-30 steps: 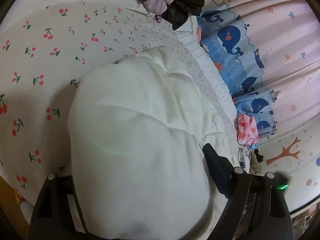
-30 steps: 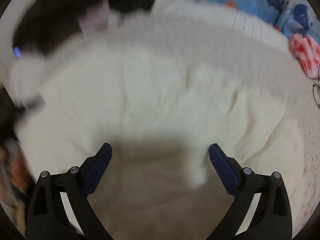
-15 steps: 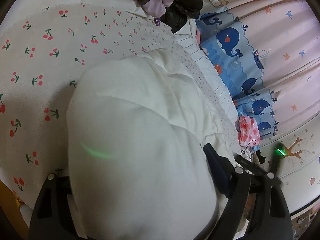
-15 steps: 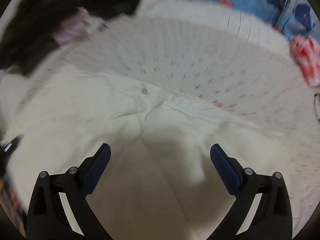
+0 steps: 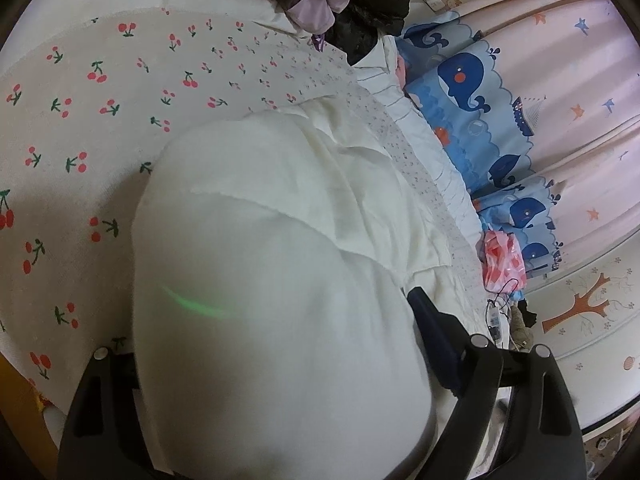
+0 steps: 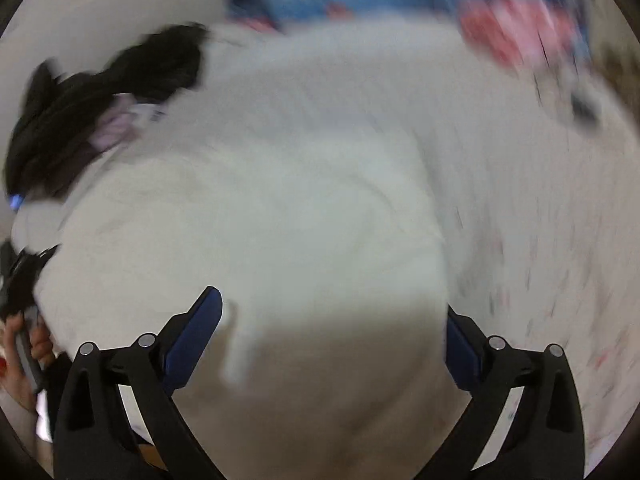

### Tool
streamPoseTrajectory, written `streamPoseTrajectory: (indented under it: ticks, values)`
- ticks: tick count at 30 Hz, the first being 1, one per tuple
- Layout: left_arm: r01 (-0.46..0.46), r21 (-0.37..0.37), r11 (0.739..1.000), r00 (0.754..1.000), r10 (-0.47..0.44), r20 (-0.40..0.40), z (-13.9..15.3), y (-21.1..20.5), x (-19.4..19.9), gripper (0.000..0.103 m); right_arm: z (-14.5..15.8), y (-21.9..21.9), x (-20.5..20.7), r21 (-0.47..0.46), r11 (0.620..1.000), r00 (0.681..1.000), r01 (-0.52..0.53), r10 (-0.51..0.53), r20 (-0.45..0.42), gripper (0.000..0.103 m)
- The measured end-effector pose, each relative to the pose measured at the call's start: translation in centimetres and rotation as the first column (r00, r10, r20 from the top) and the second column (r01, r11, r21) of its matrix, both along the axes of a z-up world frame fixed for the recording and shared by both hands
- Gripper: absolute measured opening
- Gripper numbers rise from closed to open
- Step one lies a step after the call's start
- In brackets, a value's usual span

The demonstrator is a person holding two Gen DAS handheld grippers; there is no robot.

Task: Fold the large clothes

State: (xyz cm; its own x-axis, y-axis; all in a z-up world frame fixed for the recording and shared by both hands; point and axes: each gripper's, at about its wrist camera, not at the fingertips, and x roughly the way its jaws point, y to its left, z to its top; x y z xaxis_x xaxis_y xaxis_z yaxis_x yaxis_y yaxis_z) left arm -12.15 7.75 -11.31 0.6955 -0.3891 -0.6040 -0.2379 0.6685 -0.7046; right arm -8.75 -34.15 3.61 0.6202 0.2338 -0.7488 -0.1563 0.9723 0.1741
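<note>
A large white garment [image 5: 280, 280] lies bunched on the bed's cherry-print sheet [image 5: 80, 128]. It bulges up between the wide-spread fingers of my left gripper [image 5: 276, 340] and hides the left finger's tip; only the right blue pad [image 5: 430, 324] shows. In the blurred right wrist view the same white garment [image 6: 280, 220] fills the middle. My right gripper [image 6: 332, 320] is open above it, with its blue pads [image 6: 196, 332] spread wide and nothing between them.
A pile of dark and lilac clothes [image 5: 332, 4] sits at the far end of the bed, also in the right wrist view [image 6: 100, 104]. Blue whale-print bedding [image 5: 480, 120], a pink curtain [image 5: 568, 92] and a red-patterned bag [image 5: 502, 258] lie along the right side.
The right gripper swung over the garment, its view sharp then blurred again, jaws staying open. The left gripper drifted slightly, the white bundle staying between its fingers.
</note>
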Motion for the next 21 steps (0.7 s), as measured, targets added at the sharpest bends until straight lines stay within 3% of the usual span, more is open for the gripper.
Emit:
streamPoseTrajectory:
  ticks: [2, 4, 6, 7, 10, 14, 15, 17, 19, 21]
  values:
    - [-0.01, 0.0, 1.0, 1.0, 0.01, 0.001, 0.0, 0.0, -0.1, 0.084, 2.4, 4.1, -0.2, -0.062, 0.996, 0.994, -0.07, 0.075, 0.084, 0.097]
    - [-0.016, 0.005, 1.0, 1.0, 0.016, -0.001, 0.1, 0.0, -0.1, 0.084, 2.6, 7.6, 0.4, -0.155, 0.979, 0.983, -0.129, 0.147, 0.107, 0.097]
    - [-0.022, 0.014, 1.0, 1.0, 0.022, -0.004, 0.2, -0.1, -0.2, 0.084, 2.6, 10.2, 1.1, -0.276, 0.958, 0.972, -0.084, 0.139, 0.187, 0.097]
    - [-0.023, 0.018, 1.0, 1.0, 0.023, -0.004, 0.2, -0.2, -0.3, 0.084, 2.7, 10.3, 0.9, -0.282, 0.958, 0.971, -0.056, 0.118, 0.21, 0.097]
    - [-0.018, 0.024, 1.0, 1.0, 0.018, 0.001, 0.1, -0.3, -0.3, 0.085, 4.0, 6.2, 0.3, -0.225, 0.968, 0.951, 0.109, -0.036, 0.308, 0.097]
    - [-0.013, 0.04, 0.999, 1.0, 0.013, 0.006, 0.1, -0.6, -0.2, 0.087, 6.5, -0.3, 0.2, -0.069, 0.968, 0.917, 0.242, -0.206, 0.341, 0.097]
    - [-0.014, 0.041, 0.999, 1.0, 0.013, 0.006, 0.1, -0.6, -0.2, 0.088, 7.0, 0.0, -0.2, -0.061, 0.977, 0.922, 0.206, -0.173, 0.347, 0.097]
    - [-0.014, 0.04, 0.999, 1.0, 0.014, 0.006, 0.2, -0.6, -0.2, 0.088, 6.9, 3.5, -0.3, -0.104, 0.993, 0.941, 0.048, -0.01, 0.338, 0.097]
    - [-0.015, 0.036, 0.999, 1.0, 0.014, 0.007, 0.2, -0.6, -0.2, 0.088, 5.8, 7.4, 0.5, -0.162, 0.983, 0.945, -0.085, 0.131, 0.298, 0.097]
    - [-0.017, 0.026, 1.0, 1.0, 0.017, 0.007, 0.2, -0.5, -0.2, 0.088, 1.9, 12.4, 2.5, -0.277, 0.945, 0.96, -0.177, 0.227, 0.163, 0.097]
